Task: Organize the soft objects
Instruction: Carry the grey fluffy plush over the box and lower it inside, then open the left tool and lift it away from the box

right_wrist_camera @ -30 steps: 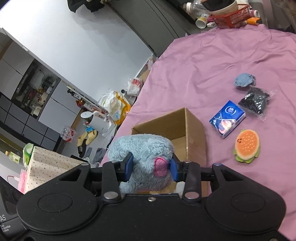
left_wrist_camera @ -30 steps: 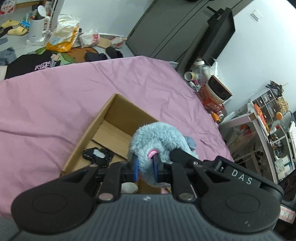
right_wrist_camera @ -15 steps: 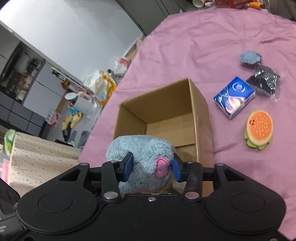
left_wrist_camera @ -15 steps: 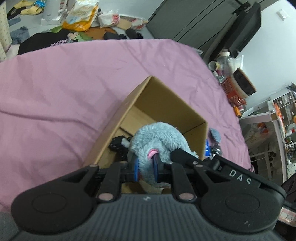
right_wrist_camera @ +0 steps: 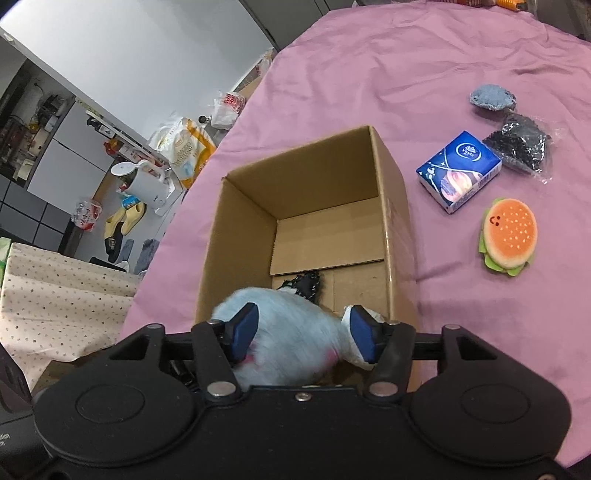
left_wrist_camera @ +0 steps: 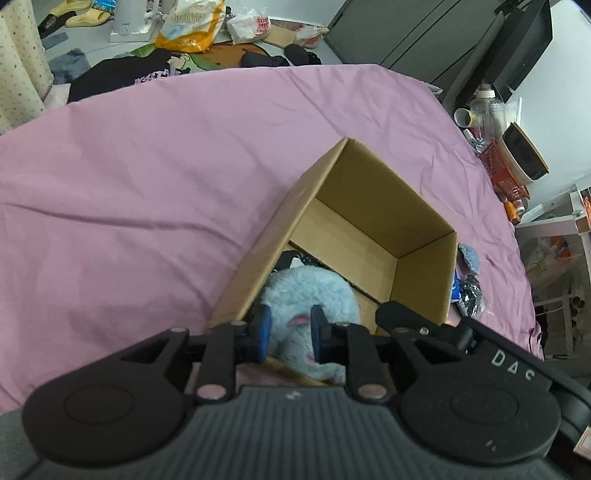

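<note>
A fluffy light-blue plush toy (left_wrist_camera: 306, 291) with pink patches lies inside the near end of an open cardboard box (left_wrist_camera: 369, 184) on a purple sheet. My left gripper (left_wrist_camera: 289, 328) is over the box's near edge, its jaws narrow around the toy's pink part. My right gripper (right_wrist_camera: 301, 332) has its jaws spread wide on both sides of the toy (right_wrist_camera: 284, 332), which looks blurred. A black lacy item (right_wrist_camera: 304, 282) lies on the box floor (right_wrist_camera: 332, 236).
On the sheet right of the box lie a blue tissue pack (right_wrist_camera: 458, 171), a burger-shaped plush (right_wrist_camera: 508, 236), a black item in a clear bag (right_wrist_camera: 521, 146) and a small blue-grey pad (right_wrist_camera: 489, 96). Clutter covers the floor beyond the bed (left_wrist_camera: 184, 22).
Both grippers brought the toy down from above the box into its near end. The right gripper's jaws have spread apart and the toy has dropped lower between them.
</note>
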Tool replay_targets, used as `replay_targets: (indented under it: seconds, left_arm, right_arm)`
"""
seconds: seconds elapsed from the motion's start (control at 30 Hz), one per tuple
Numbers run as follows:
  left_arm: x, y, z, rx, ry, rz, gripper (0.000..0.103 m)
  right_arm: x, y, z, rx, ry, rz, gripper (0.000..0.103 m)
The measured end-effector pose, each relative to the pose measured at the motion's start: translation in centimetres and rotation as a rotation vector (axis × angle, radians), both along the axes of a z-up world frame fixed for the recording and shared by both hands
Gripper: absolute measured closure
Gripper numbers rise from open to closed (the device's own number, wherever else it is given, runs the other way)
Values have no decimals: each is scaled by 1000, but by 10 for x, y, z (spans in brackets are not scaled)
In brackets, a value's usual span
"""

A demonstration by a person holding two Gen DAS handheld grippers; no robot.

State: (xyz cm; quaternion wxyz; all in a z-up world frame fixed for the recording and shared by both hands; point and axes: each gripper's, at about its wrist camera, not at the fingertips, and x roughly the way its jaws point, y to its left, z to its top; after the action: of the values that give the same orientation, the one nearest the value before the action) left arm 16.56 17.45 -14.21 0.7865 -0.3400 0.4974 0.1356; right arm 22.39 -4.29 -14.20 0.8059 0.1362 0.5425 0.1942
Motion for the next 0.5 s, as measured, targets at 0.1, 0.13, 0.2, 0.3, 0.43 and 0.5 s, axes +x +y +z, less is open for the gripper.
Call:
replay_targets:
  seconds: [0.1,0.13,0.2,0.3,0.43,0.5]
  left_arm:
    - [-5,0,11,11,-28,7,65]
    - [-6,0,15,21,-36,10,60]
    - [-9,-1,23,40,-51,17,52]
    - [-14,-5,35,46,-85,21,44]
    - [-16,-17,51,103,-114,10,36]
    - [-16,-24,57,122,-133,1,33]
  right_arm:
    - [-5,-5,8,7,-17,-6,39]
    - [-6,-7,10,13,-22,-6,38]
    - [-8,-13,16,27,-36,-16,32]
    - [-12,-22,24,36,-70,-16,29]
    - [-16,-38,35,44,-103,-27,26]
    - [-18,-45,40,46,-123,-31,23]
